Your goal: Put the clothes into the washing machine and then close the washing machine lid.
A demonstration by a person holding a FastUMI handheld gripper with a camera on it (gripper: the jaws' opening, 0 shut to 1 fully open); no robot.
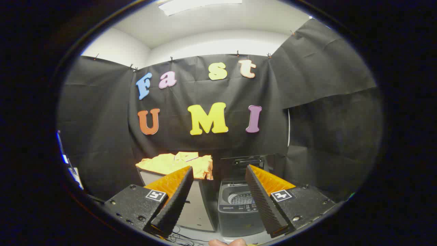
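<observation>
Hovering well back from the work, the gripper (218, 186) is held with jaws spread wide and nothing between them. Yellow clothes (175, 163) are seen draped in a loose heap on a pale cabinet (196, 208), beyond the left finger at about 11 o'clock from the jaw gap; one edge hangs over the cabinet's right corner. The washer (237, 208) is seen just right of the cabinet, at about 1 o'clock from the gap, lid (245, 160) raised at the back and drum open. The fabric is judged light, soft and limp: it will sag and trail once lifted, and single layers may slip free. A pinch is best taken on a bunched fold near the heap's middle or on the hanging edge, so several layers are caught. A fingertip (228, 242) is seen below the jaws.
</observation>
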